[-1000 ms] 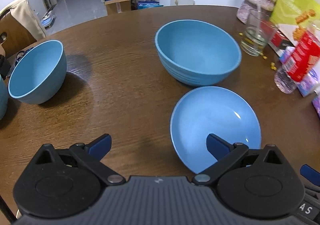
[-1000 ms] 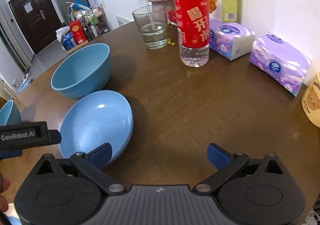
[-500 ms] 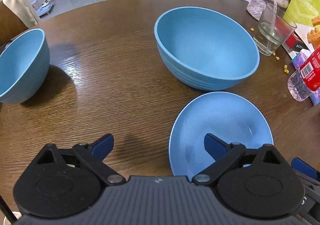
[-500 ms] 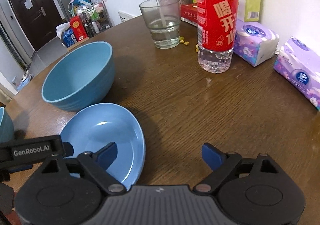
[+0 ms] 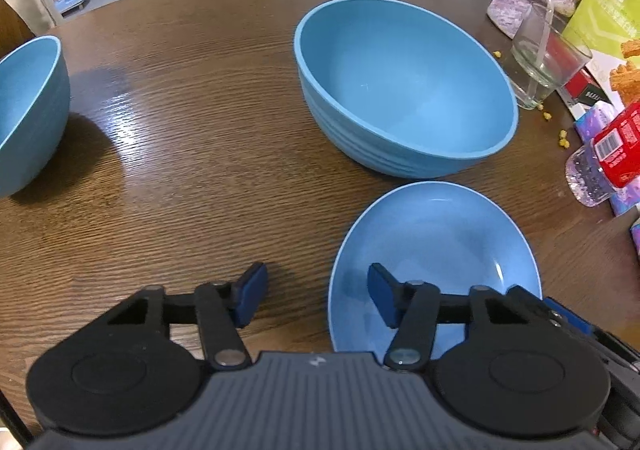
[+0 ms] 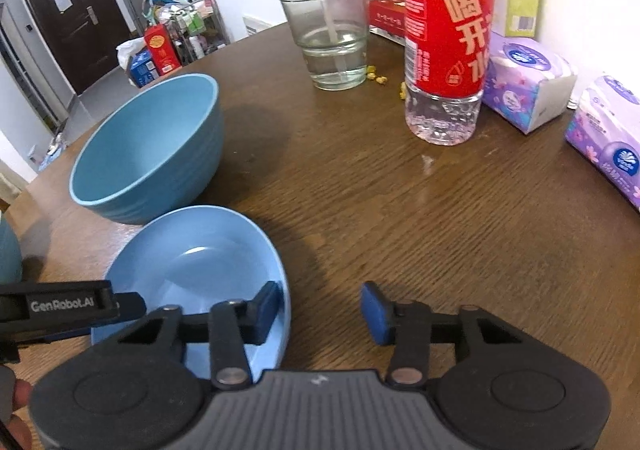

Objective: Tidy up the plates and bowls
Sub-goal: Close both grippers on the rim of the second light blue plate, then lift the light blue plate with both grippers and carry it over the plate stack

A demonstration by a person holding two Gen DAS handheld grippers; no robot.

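Note:
A shallow light-blue plate (image 5: pixel 436 250) lies on the brown round table (image 5: pixel 200 137), with a large ribbed blue bowl (image 5: pixel 404 85) just behind it. A smaller blue bowl (image 5: pixel 28 113) stands at the left edge. My left gripper (image 5: pixel 316 300) is open and straddles the plate's left rim, one finger inside, one outside. My right gripper (image 6: pixel 320 312) is open and straddles the plate's (image 6: pixel 192 262) right rim the same way. The large bowl (image 6: pixel 152 149) also shows in the right wrist view.
A glass of water (image 6: pixel 332 37) with a straw, a red-labelled water bottle (image 6: pixel 448 41), scattered yellow crumbs (image 6: pixel 380 79) and purple tissue packs (image 6: pixel 524 77) stand at the table's right back. Snack boxes (image 5: pixel 600 21) lean by the wall.
Both grippers have moved forward and down onto the plate's opposite rims, and their jaws have narrowed from wide open. The plate and bowls have not moved.

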